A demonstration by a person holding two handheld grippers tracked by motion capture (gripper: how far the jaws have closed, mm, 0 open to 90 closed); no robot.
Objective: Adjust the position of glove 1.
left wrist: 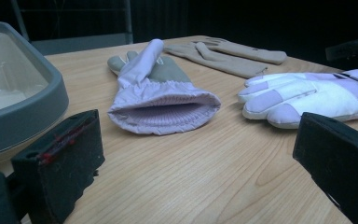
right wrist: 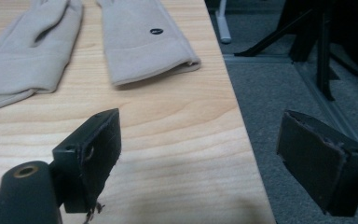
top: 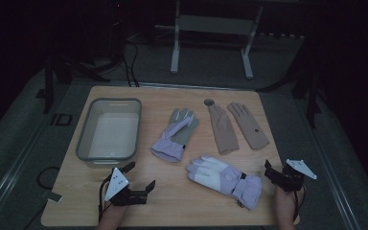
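The white-and-lilac padded glove (top: 224, 181) is lying flat on the near right part of the wooden table (top: 172, 201), cuff toward the right edge and fingers pointing left, between the two grippers and touched by neither. The left gripper (top: 140, 176) is sitting low over the near left of the table with its jaws spread wide and nothing between them; in the left gripper view the glove (left wrist: 307, 98) is lying beyond its right jaw. The right gripper (top: 270, 171) is hovering at the table's right edge, just beside the glove's cuff, jaws likewise spread and empty; in the right gripper view one jaw is over the wood and the other is hanging past the edge above the grey floor (right wrist: 298, 88). A lilac glove with a grey palm (top: 175, 136) is lying mid-table, its open cuff facing the left gripper. Two beige knit gloves (top: 237, 127) are lying side by side farther back on the right. A grey-rimmed clear tub (top: 109, 132) is standing at the left, just behind the left gripper. Bare wood is lying between each gripper and the padded glove.
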